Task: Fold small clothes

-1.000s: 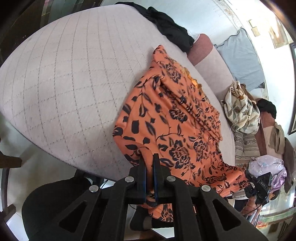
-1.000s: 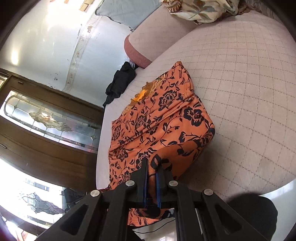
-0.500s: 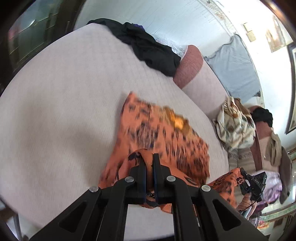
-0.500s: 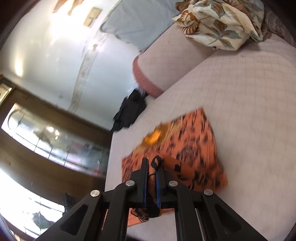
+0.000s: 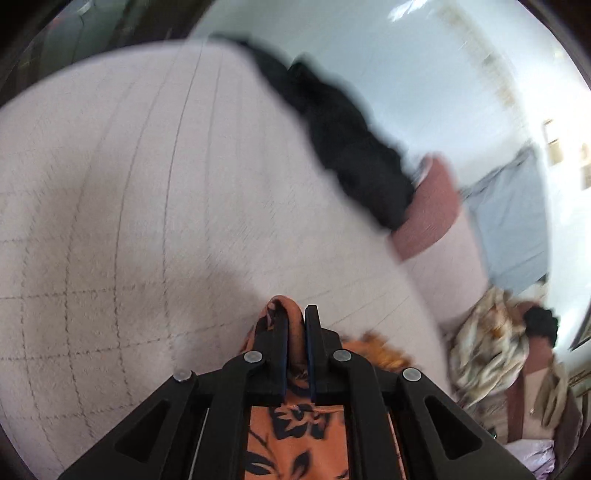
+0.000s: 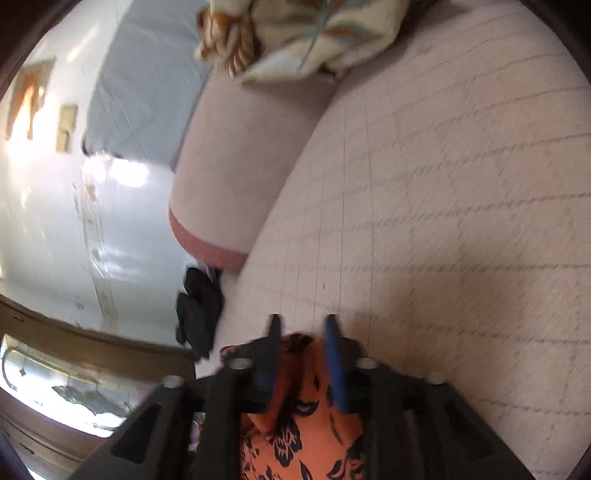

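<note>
The left claw (image 5: 296,325) is seen clamped on a fold of the orange cloth with a black flower print (image 5: 295,424), which bulges above its fingertips and hangs below them. The right claw (image 6: 303,332) is parted, with the same orange cloth (image 6: 306,413) lying loosely between its blue-padded fingers (image 6: 334,365); contact cannot be told through the blur. Beyond the cloth, the pale quilted sofa seat (image 5: 129,221) is spread. Further from the cloth, a crumpled black garment (image 5: 351,155) is draped by the pink-edged armrest (image 5: 432,206), and a cream leaf-patterned cloth (image 6: 314,33) is heaped on the sofa back.
</note>
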Motion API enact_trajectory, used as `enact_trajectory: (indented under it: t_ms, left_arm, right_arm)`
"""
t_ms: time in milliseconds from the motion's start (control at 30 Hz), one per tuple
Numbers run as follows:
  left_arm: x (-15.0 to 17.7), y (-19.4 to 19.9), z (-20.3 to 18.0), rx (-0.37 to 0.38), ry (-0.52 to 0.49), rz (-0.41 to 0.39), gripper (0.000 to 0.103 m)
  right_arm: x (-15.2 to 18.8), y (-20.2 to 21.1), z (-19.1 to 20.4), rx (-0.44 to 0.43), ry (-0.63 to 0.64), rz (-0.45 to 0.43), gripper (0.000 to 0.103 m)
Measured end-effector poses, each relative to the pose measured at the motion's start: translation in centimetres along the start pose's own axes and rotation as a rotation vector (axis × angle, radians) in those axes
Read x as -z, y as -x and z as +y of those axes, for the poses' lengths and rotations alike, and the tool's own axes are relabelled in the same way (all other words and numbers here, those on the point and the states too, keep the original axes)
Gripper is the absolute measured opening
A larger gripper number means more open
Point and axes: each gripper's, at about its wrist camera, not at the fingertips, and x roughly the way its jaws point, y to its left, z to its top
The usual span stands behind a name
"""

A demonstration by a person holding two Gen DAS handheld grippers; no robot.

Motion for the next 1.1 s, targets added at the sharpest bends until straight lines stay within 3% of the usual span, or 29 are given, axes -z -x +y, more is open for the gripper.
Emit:
enact_trajectory:
  t_ms: [33,100,133,233,333,400,533,600,667,767,833,933,1033,1100]
  left_arm:
    - [0.1,1.1,-0.5,0.017,-0.011,-0.066,0.016]
    - [0.6,3.9,-1.4,0.017,-0.014,-0.186,0.051]
    - [1.0,4.8,-1.7,-0.011,0.002,-0.211,0.055]
    - [3.5,6.7,-3.4,-0.061,-0.009,-0.189,0.056]
    - [7.5,7.0,-4.6,-0.059,-0.061,-0.152,0.057]
    - [9.8,5.9,-4.6,-0.108,-0.109,-0.105,0.057]
    - [10.9,3.2,-3.2,-0.141,-0.128,0.043,0.057]
    - [10.3,2.3,-3.0,-0.158,-0.155,0.078,0.057]
    - [9.5,2.5,-2.8,-0.178,-0.181,0.073,0.057]
    - [8.6,3.2,-2.2,-0.219,-0.206,0.049,0.057]
    - [7.6,3.7,-1.2,-0.217,-0.182,0.047,0.057]
    - [6.3,4.3,-0.4,-0.226,-0.155,0.031,0.057]
    - [6.0,4.9,-0.1,-0.368,-0.205,-0.004,0.057]
    - [6.3,5.1,0.4,-0.412,-0.212,0.012,0.057]
  right_arm:
    - [0.0,0.5,0.5,0.001,0.027,-0.005,0.040]
    - [0.5,1.6,2.8,0.039,0.146,-0.006,0.040]
    - [0.8,2.3,4.1,0.057,0.199,-0.022,0.040]
    - [3.0,3.5,8.2,0.103,0.355,-0.018,0.040]
    - [7.1,1.9,10.8,0.146,0.477,0.133,0.040]
    - [10.6,-0.9,11.6,0.228,0.552,0.253,0.040]
    - [15.4,-6.5,11.3,0.369,0.657,0.384,0.039]
    - [16.0,-8.9,11.3,0.439,0.706,0.367,0.040]
    - [15.2,-11.1,12.4,0.472,0.772,0.283,0.040]
    - [12.4,-14.2,13.5,0.533,0.692,0.220,0.039]
    - [11.3,-14.8,14.8,0.513,0.641,0.161,0.040]
    - [14.0,-14.4,18.5,0.392,0.718,0.145,0.040]
    - [18.6,-15.2,21.0,0.247,0.780,0.265,0.040]
    - [22.1,-17.0,22.2,0.212,0.825,0.356,0.040]
